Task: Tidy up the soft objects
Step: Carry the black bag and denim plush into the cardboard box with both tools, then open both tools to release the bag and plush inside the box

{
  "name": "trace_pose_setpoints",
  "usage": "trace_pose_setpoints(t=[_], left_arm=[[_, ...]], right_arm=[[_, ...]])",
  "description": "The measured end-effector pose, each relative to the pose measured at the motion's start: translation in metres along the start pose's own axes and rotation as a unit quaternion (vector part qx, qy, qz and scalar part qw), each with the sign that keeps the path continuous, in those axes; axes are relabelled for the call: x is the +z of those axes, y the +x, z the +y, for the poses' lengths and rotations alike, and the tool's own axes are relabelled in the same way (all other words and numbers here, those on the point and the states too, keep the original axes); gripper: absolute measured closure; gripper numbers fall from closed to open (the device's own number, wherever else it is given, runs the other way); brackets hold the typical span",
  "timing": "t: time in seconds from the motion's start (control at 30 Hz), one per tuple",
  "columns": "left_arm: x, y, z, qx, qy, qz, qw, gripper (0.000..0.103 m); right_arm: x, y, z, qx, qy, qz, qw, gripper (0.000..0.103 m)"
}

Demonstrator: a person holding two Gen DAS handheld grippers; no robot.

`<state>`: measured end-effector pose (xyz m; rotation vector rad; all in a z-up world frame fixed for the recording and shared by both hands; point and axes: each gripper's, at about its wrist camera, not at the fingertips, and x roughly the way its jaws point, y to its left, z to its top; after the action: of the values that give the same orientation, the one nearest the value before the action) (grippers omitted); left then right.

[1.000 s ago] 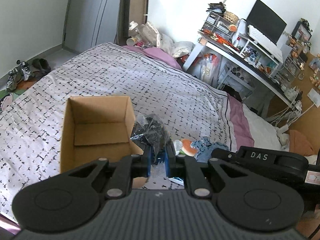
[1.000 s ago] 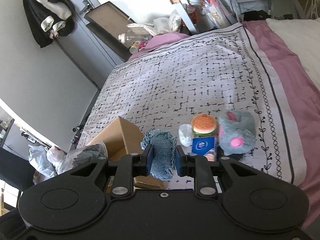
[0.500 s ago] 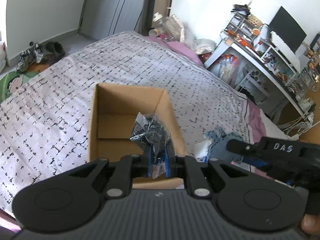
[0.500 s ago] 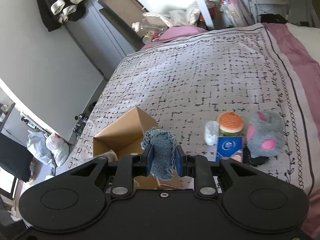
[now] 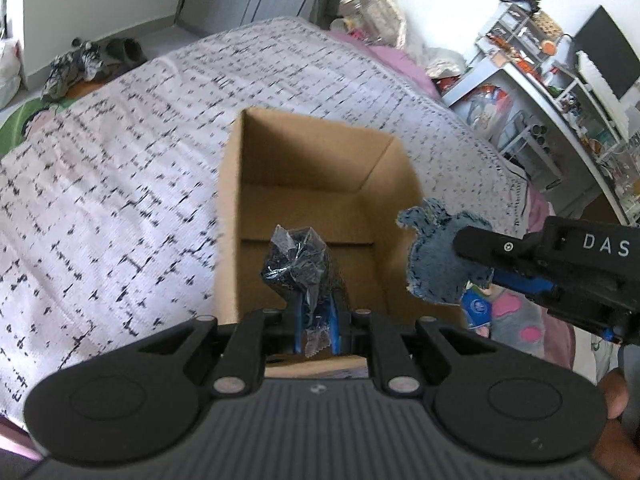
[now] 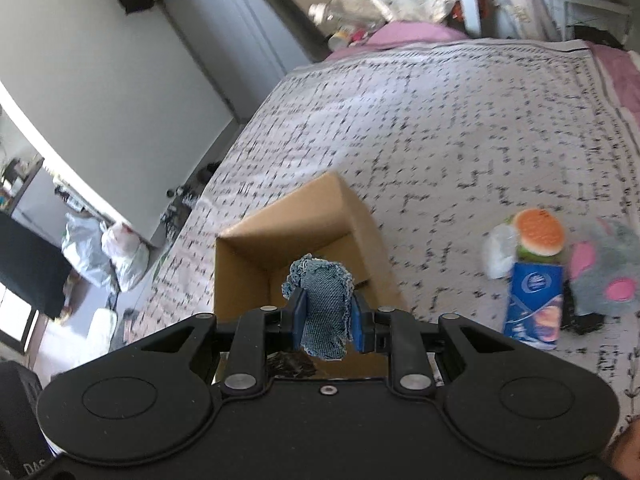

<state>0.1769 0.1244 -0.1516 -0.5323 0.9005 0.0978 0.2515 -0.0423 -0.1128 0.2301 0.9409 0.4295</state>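
Left wrist: black bag pinched between left tongs — above box.

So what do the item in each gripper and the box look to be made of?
Left gripper: black bundle in clear, glossy crinkled plastic wrap; contents unclear. Right gripper: denim scrap, matte blue woven cloth with frayed edges. Cardboard box: plain brown, matte, likely corrugated.
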Motion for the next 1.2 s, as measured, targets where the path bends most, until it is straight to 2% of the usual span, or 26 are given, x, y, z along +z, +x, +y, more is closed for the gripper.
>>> trace_pose_setpoints(t=[0.3, 0.43, 0.47, 0.53, 0.8, 1.0, 1.07, 1.2], left_arm=[[0.002, 0.006, 0.020, 0.014, -0.005, 0.015, 0.9998, 0.091], [0.006, 0.006, 0.027, 0.015, -0.015, 0.019, 0.9996, 0.090], [0.007, 0.005, 0.027, 0.016, -0.015, 0.022, 0.9995, 0.090], [0.009, 0.002, 0.025, 0.015, -0.010, 0.019, 0.9996, 0.087], [0.015, -0.012, 0.007, 0.008, 0.006, 0.013, 0.9999, 0.086], [0.010, -0.020, -0.008, 0.010, 0.011, 0.018, 0.9997, 0.063], [0.009, -0.023, -0.014, 0.012, 0.014, 0.017, 0.9997, 0.052], [0.006, -0.031, -0.025, 0.018, 0.021, 0.009, 0.9996, 0.043]], right_arm=[[-0.011, 0.029, 0.016, -0.013, -0.018, 0.041, 0.999, 0.079], [-0.015, 0.032, 0.019, -0.012, -0.017, 0.054, 0.998, 0.073], [-0.015, 0.033, 0.018, -0.010, -0.015, 0.058, 0.998, 0.069], [-0.015, 0.031, 0.019, -0.009, -0.011, 0.059, 0.998, 0.066], [-0.009, 0.004, 0.014, 0.001, -0.008, 0.040, 0.999, 0.063], [-0.008, -0.022, 0.003, 0.008, -0.005, 0.021, 1.000, 0.054], [-0.008, -0.030, -0.002, 0.009, -0.003, 0.016, 1.000, 0.049], [-0.008, -0.046, -0.014, 0.003, -0.001, 0.001, 1.000, 0.041]])
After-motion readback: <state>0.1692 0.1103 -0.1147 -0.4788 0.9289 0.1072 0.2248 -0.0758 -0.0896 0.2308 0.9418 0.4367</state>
